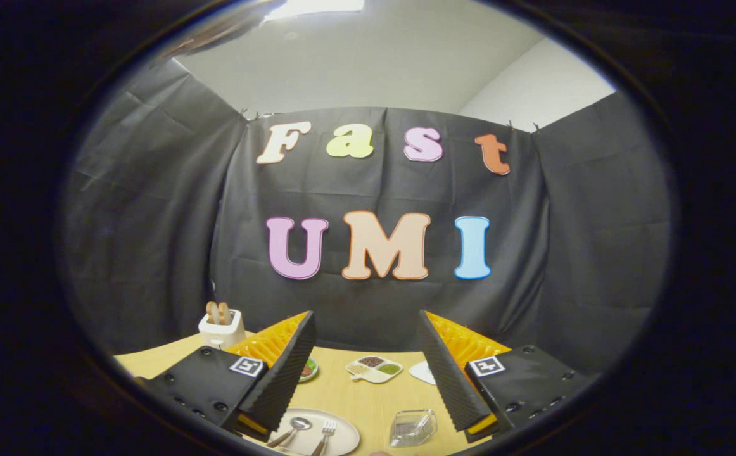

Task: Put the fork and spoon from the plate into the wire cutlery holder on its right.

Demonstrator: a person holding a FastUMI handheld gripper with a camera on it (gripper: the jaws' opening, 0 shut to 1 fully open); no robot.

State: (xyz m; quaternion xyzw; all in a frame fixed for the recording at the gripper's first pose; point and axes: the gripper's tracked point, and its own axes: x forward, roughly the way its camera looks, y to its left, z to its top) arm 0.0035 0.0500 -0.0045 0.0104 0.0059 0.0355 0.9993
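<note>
A white plate point(342, 436) lies on the wooden table, low between my two fingers, nearer the left one. On it rest a spoon point(294, 429) and, to its right, a fork point(324, 434), both with handles pointing toward me. Right of the plate stands the wire cutlery holder point(413, 427), seen from above, just inside my right finger. My gripper point(368, 332) hangs open above the table, well apart from the plate and holder, with nothing between its fingers.
Beyond the fingers sit a white divided dish point(374, 368) with three fillings, a small bowl point(308, 370) partly behind the left finger, and a white piece point(423, 372) by the right finger. A white toaster point(222, 328) with bread stands at the far left.
</note>
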